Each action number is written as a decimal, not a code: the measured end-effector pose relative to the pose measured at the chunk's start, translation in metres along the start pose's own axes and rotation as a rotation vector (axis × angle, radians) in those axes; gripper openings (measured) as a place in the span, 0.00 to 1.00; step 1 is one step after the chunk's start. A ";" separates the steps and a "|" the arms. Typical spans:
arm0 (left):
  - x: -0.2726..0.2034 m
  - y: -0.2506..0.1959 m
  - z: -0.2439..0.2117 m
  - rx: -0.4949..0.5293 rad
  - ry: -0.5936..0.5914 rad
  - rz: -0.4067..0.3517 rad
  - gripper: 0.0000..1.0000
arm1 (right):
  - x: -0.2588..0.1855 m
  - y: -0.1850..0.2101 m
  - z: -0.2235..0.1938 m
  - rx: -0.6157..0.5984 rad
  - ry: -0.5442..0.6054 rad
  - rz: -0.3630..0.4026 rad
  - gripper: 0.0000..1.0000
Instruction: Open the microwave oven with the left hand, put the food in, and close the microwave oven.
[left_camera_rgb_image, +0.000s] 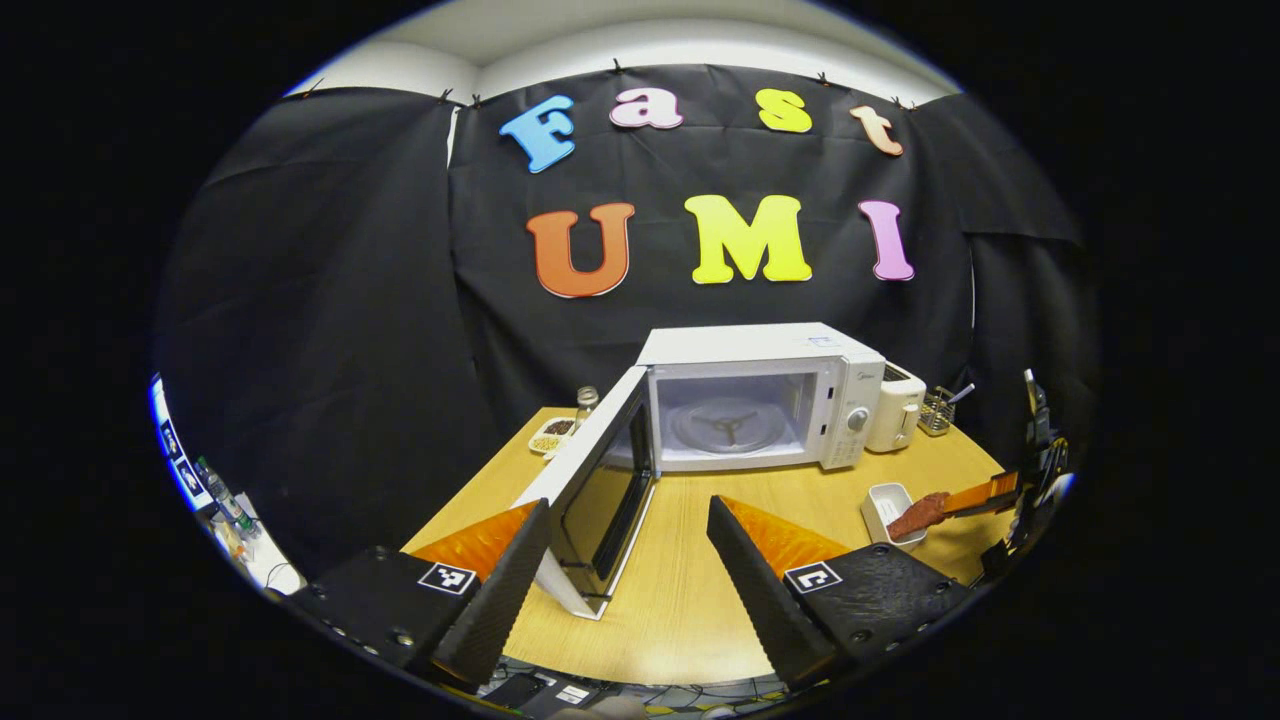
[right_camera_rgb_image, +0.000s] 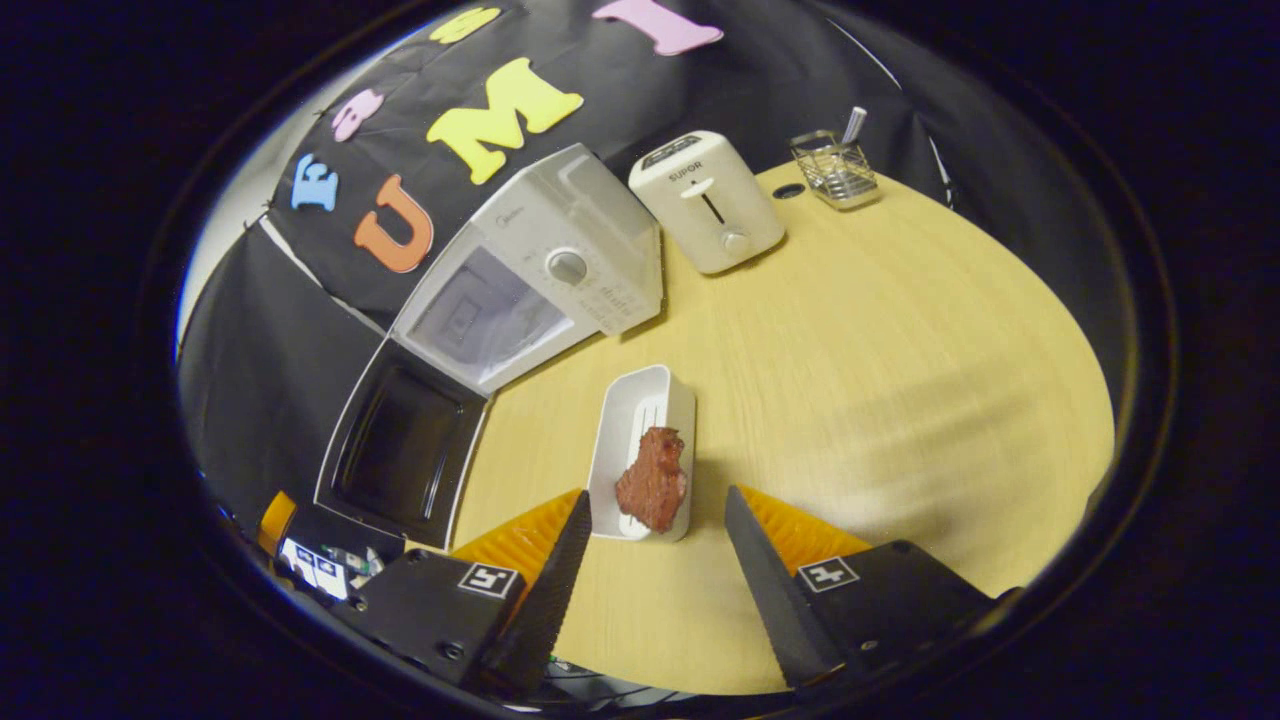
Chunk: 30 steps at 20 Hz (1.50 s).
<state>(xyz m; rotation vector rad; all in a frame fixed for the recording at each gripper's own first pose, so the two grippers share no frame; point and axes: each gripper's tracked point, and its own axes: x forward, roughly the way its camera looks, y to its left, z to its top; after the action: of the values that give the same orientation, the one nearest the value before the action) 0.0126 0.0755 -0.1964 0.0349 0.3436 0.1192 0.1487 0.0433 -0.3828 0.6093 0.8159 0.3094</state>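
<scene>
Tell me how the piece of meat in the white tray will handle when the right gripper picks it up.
The meat looks irregular and thin-edged, so it will probably flop or sag rather than stay stiff. Its surface seems rough, not glossy, so slipping looks unlikely. The white tray looks light and shallow and may slide on the table if the right gripper nudges it.

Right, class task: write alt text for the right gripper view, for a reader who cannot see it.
The open right gripper hovers over a white tray holding a reddish piece of food on a wooden table. Behind the tray stands a white microwave with its door swung open, a white toaster beside it and a wire basket farther back.
</scene>
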 end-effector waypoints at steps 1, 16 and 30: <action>0.002 -0.009 0.006 0.006 -0.004 0.005 0.96 | 0.008 0.000 0.004 0.020 0.024 0.019 0.81; -0.002 -0.058 0.029 -0.006 0.026 0.139 0.96 | 0.011 0.010 0.022 0.133 0.242 0.174 0.16; 0.000 -0.006 0.017 -0.021 0.044 0.056 0.96 | 0.041 0.144 0.060 0.143 0.002 0.280 0.16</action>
<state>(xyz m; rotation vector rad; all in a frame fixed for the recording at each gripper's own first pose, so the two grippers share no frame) 0.0185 0.0691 -0.1809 0.0207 0.3855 0.1795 0.2167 0.1532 -0.2864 0.8601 0.7592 0.5093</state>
